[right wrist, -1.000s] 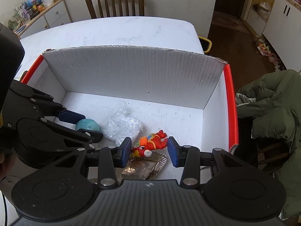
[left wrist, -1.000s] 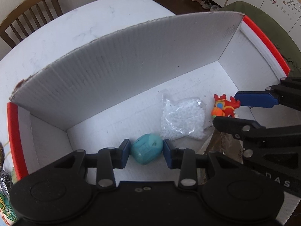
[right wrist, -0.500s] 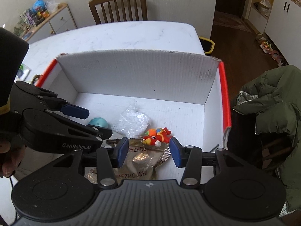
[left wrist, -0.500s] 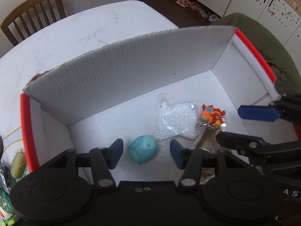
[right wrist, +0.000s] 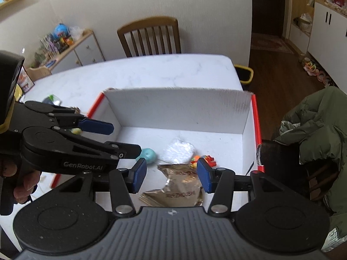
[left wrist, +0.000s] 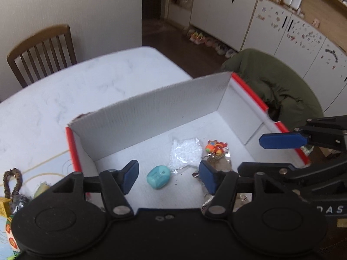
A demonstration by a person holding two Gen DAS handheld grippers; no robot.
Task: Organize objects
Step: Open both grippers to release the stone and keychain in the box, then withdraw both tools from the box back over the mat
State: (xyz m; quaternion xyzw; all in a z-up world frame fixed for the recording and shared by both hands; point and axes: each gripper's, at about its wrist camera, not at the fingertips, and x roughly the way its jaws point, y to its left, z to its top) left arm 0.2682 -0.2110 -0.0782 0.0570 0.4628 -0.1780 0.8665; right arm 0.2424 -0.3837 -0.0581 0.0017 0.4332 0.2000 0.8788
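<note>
Both grippers, left (left wrist: 167, 178) and right (right wrist: 171, 177), hover over the box (left wrist: 151, 110) with fingers apart and empty, so I guess the egg (left wrist: 157, 177) and toy (left wrist: 215, 147) lying inside are sorted.

A white marble-look table (right wrist: 151, 71) carries a red-edged white box (right wrist: 177, 108) and, blurred, perhaps small packets (left wrist: 13, 197).

Corrugated matt white cardboard box (left wrist: 164, 108); glossy crinkled foil packet (right wrist: 180, 184); clear plastic bead bag (left wrist: 184, 151); wooden chair (right wrist: 149, 36).
</note>
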